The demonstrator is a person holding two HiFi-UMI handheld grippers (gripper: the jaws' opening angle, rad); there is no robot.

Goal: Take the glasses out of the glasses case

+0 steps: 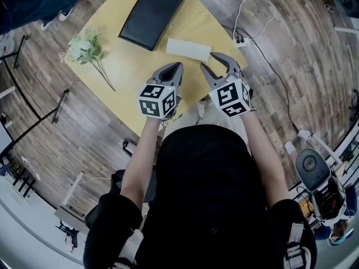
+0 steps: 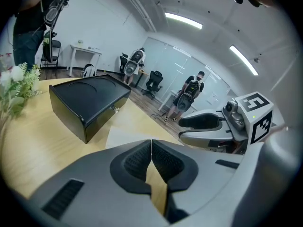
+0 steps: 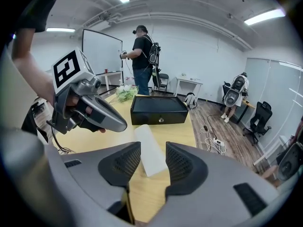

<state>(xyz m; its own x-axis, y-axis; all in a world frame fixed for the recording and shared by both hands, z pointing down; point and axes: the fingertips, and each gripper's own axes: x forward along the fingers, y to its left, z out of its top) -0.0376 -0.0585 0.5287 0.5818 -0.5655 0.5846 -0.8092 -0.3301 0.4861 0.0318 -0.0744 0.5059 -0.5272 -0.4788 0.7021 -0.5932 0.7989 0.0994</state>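
While both grippers hover over the near edge of the round pale-yellow wooden table [image 1: 126, 74], the thing you want, a pale white oblong glasses case [image 1: 188, 49], lies flat just beside the large flat black box with a small front latch [image 1: 151, 14], on the side of that box facing you. Your right gripper [image 3: 152, 152] points down at the case from further out on that same side. Its jaws are spread with nothing pressed between the ribbed pads, and the case shows in the gap beyond them. Your left gripper [image 2: 151, 145], level with the right and equally far from the black box, has its jaws pressed together on nothing. The case looks light, smooth-skinned and probably slippery, so it is likely to skate on the table. I judge you should pin one short end across its narrow width with one gripper and work the lid or opening with the other. The glasses are not visible; treat them as fragile and take them by the frame, not the lenses.
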